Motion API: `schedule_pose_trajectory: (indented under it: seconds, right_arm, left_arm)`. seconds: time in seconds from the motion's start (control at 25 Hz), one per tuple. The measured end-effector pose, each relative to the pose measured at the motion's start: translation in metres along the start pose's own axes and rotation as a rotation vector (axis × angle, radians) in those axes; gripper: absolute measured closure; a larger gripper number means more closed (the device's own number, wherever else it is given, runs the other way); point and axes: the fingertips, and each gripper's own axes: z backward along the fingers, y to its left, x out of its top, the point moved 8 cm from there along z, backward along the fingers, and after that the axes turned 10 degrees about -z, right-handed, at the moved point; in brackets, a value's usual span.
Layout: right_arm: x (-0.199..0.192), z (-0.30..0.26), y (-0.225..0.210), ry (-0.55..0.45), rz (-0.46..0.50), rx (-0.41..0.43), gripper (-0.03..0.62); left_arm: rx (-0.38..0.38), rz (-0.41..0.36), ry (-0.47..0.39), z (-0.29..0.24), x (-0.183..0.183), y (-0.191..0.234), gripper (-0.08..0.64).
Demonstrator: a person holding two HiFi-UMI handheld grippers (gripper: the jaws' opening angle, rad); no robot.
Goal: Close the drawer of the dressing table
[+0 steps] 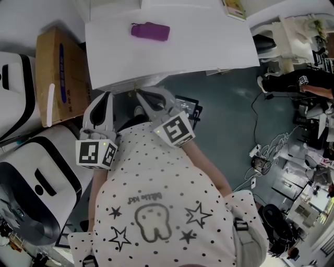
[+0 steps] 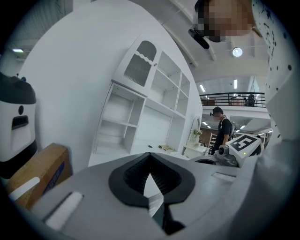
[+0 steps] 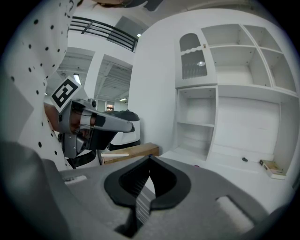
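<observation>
The white dressing table [image 1: 209, 47] fills the top of the head view, with a purple pouch [image 1: 150, 31] lying on it. A narrow strip of its drawer front [image 1: 128, 83] shows just under the near edge; how far it stands out I cannot tell. My left gripper [image 1: 108, 96] and right gripper [image 1: 140, 96] are held side by side before my chest, tips just short of that edge. Both are shut with nothing between the jaws. The left gripper's [image 2: 150, 155] view and the right gripper's [image 3: 150, 157] view show the table's white shelf unit [image 3: 234, 93] ahead.
A cardboard box [image 1: 60, 73] stands left of the table. White machines [image 1: 36, 177] sit by my left side. Cables [image 1: 266, 151] trail over the grey floor on the right. A person in black [image 2: 220, 129] stands farther off. A small book [image 1: 235, 9] lies on the table's far part.
</observation>
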Motion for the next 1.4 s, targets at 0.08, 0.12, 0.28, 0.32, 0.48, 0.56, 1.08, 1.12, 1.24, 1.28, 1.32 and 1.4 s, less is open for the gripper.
schedule_pose_trajectory:
  seconds: [0.08, 0.12, 0.28, 0.32, 0.48, 0.56, 1.08, 1.12, 1.24, 1.28, 1.32, 1.4]
  right_arm:
    - [-0.0012, -0.0006, -0.001, -0.006, -0.004, 0.001, 0.589]
    - [-0.0006, -0.0005, -0.0013, -0.004, -0.004, 0.0, 0.589]
    - [0.0022, 0.0008, -0.0003, 0.013, 0.001, -0.003, 0.589]
    - [0.0025, 0.001, 0.0002, 0.017, 0.004, -0.002, 0.589]
    - [0.002, 0.0012, 0.0004, 0.019, 0.007, -0.002, 0.589]
    - [0.0019, 0.0012, 0.0, 0.019, 0.006, -0.004, 0.589]
    - [-0.0021, 0.001, -0.0009, -0.009, 0.003, 0.011, 0.589]
    - [-0.0022, 0.0011, -0.0009, -0.008, 0.002, 0.011, 0.589]
    - [-0.0016, 0.0017, -0.0009, 0.001, 0.001, 0.012, 0.589]
    - [-0.0024, 0.0017, -0.0012, -0.001, -0.001, 0.014, 0.59]
    - [-0.0035, 0.0015, -0.0015, -0.004, -0.004, 0.016, 0.59]
    - [-0.0048, 0.0014, -0.0017, -0.006, -0.008, 0.018, 0.59]
  left_arm:
    - [0.001, 0.0, -0.008, -0.0005, -0.0032, 0.0014, 0.558]
    - [0.0, 0.001, -0.011, -0.0009, -0.0047, 0.002, 0.558]
    - [-0.001, 0.004, -0.012, -0.0005, -0.0052, 0.0017, 0.558]
    - [-0.002, 0.003, -0.011, -0.0003, -0.0054, 0.0014, 0.558]
    - [-0.007, 0.003, -0.007, -0.0012, -0.0068, 0.0015, 0.558]
    - [-0.007, 0.006, -0.007, -0.0016, -0.007, 0.0018, 0.558]
    - [-0.001, 0.008, -0.01, -0.0017, -0.0047, -0.0002, 0.558]
    - [0.0, 0.008, -0.009, -0.0014, -0.0048, -0.0002, 0.558]
    - [0.002, 0.008, -0.011, -0.001, -0.0061, -0.0006, 0.558]
    - [0.002, 0.008, -0.011, -0.0012, -0.0067, -0.0009, 0.558]
    - [0.002, 0.007, -0.01, -0.0014, -0.0071, -0.0013, 0.558]
    - [0.001, 0.007, -0.006, -0.0017, -0.0075, -0.0016, 0.558]
